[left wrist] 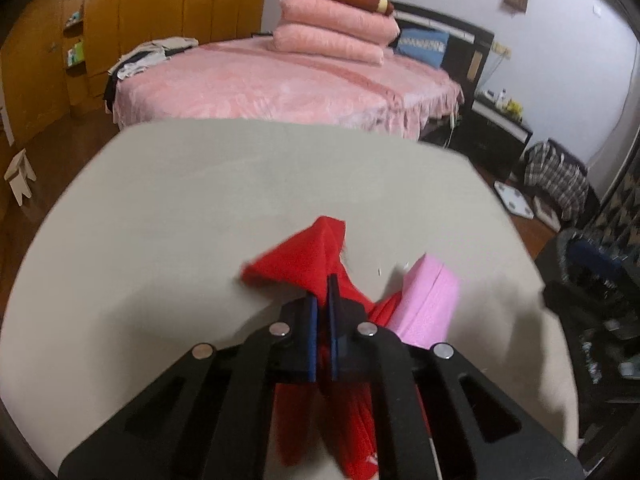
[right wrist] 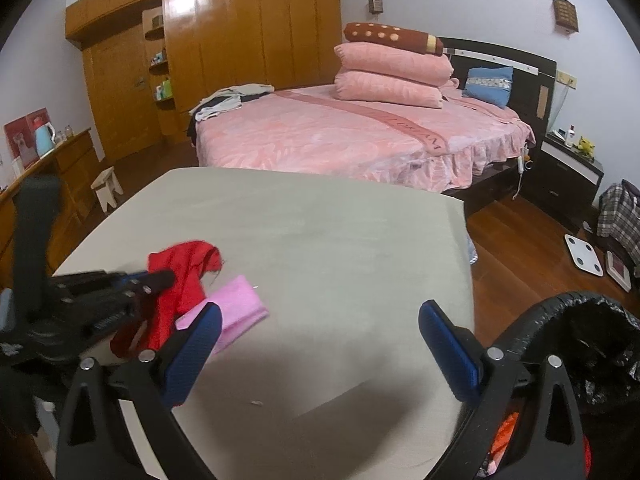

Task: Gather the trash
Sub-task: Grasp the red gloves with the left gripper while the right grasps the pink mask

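Left gripper (left wrist: 322,294): clamped on red cloth (left wrist: 308,258). Pink paper (left wrist: 428,300): at cloth's four o'clock. Right gripper (right wrist: 320,332): spread wide, empty, over table (right wrist: 320,232).

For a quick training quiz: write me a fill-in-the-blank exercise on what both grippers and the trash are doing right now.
1. The left gripper is shut on the ____ cloth scrap.
2. The right gripper stands ____, holding nothing.
3. The pink piece lies on the grey ____.
4. The bin beside the right gripper is lined with a ____ bag.

Missing words: red; open; table; black
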A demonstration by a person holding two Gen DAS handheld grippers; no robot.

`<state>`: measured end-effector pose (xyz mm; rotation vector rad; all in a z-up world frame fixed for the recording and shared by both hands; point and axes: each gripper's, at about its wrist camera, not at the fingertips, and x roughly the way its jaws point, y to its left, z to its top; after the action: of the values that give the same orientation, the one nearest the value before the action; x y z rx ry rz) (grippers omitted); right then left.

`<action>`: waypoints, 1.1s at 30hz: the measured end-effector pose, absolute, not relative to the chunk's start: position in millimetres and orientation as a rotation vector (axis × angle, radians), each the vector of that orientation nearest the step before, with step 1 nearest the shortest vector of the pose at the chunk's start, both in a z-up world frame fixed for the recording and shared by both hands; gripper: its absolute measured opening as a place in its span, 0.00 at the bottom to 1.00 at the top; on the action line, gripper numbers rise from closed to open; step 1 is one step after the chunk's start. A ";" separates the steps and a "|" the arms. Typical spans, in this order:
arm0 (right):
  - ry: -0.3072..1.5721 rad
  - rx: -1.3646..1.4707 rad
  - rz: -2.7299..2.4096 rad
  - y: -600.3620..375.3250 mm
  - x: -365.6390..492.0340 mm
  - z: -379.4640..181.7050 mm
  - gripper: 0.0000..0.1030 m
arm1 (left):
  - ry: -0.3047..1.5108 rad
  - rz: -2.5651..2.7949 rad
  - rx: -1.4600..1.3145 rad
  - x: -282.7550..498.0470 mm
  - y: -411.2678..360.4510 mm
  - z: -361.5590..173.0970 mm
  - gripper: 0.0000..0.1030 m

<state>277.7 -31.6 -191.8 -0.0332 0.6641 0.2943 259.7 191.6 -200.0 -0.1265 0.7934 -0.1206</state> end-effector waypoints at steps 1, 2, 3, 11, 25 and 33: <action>0.664 -0.033 0.297 -29.2 277.9 -191.7 0.94 | 0.781 -0.119 -0.133 256.4 194.8 -195.0 0.04; 0.665 -0.032 0.299 -27.0 278.5 -191.7 0.94 | 0.769 -0.118 -0.138 251.7 198.7 -189.5 0.04; 0.669 -0.030 0.303 -22.9 279.3 -191.9 0.94 | 0.758 -0.113 -0.140 247.0 203.1 -184.3 0.04; 0.720 -0.027 0.345 11.7 289.3 -201.6 0.94 | 0.746 -0.047 -0.138 219.9 240.0 -169.9 0.04; 0.858 -0.070 0.350 64.4 302.2 -243.6 0.83 | 0.794 0.004 -0.129 214.9 271.1 -197.7 0.04; 0.868 -0.061 0.421 64.4 292.2 -239.4 0.17 | 0.766 -0.017 -0.150 208.5 267.6 -192.6 0.04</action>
<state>292.2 64.4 -239.4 -0.0608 0.8681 0.4214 208.5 267.6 -192.6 -0.1497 0.7657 -0.0169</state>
